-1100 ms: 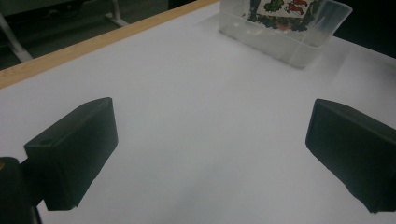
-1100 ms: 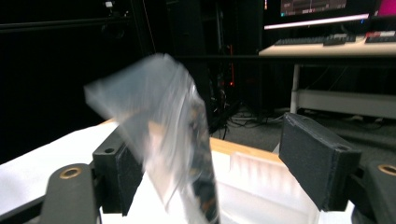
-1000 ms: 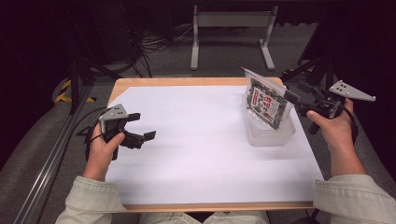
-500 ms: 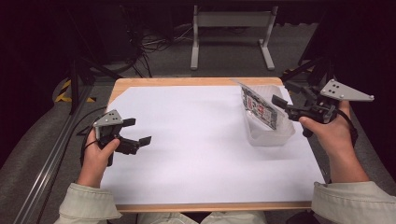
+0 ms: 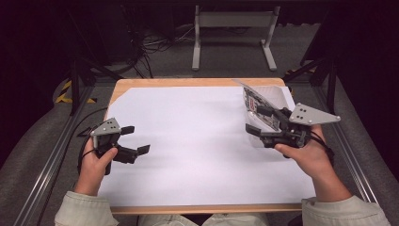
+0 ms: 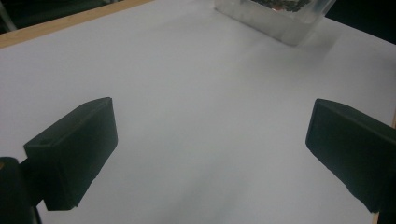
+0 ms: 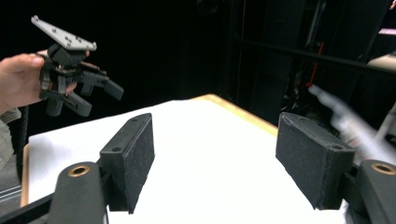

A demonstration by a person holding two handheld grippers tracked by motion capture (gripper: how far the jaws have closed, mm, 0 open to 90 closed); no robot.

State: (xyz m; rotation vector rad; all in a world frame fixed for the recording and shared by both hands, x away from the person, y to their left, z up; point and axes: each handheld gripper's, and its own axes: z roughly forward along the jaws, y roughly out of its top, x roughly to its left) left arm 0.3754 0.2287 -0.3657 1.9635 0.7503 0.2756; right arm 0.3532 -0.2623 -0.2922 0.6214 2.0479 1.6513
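Over white sheet [image 5: 197, 141]: left hand-held gripper [image 5: 133, 140] wide, empty; right hand-held gripper [image 5: 256, 119] wide, beside clear container [image 6: 275, 16].

I take the paper sheet [image 5: 197, 141] as my landmark; it lies on the table [image 5: 188, 83] and covers nearly all of it; a container [image 5: 263, 101] stands on the sheet's far right corner; my right gripper [image 5: 258, 121] sits over the sheet's right edge, just in front of the container; my left gripper [image 5: 135, 140] sits at the sheet's left edge, well apart from both.
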